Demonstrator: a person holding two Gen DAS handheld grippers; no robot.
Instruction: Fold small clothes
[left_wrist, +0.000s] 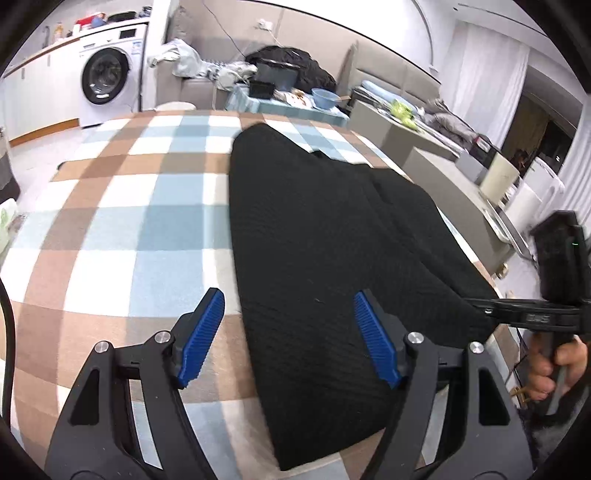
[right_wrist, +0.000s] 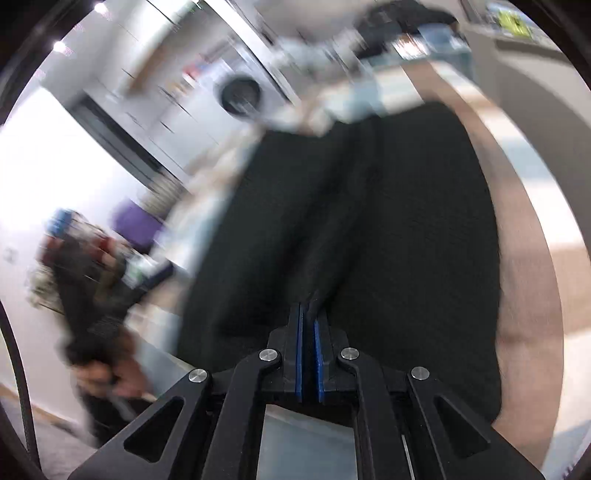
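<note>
Checked cloth in brown, blue and white covers the table, and on it lies the task's thing, a black garment, spread flat with one long edge running toward the table's far side.

Nearest the garment's near corner, the left gripper hovers with its blue pads spread wide — one pad over the bare cloth just beside the garment's edge, the other over the black fabric. Nothing is pinched between them. At the garment's near edge on the other side, the right gripper has its jaws clenched together on a raised ridge of the black fabric, which rises as a crease from between the pads. A hand grips that tool's handle at the garment's right.

Beyond the garment's far end stand a washing machine, a sofa heaped with clothes, and a small side table with a blue bowl.

My reading: the fold is being set up — one corner is taken, the other not yet. The next move probably calls for the left jaws to drop onto the garment's edge and close, so both corners can be lifted together and carried toward its far end without the fabric twisting.
</note>
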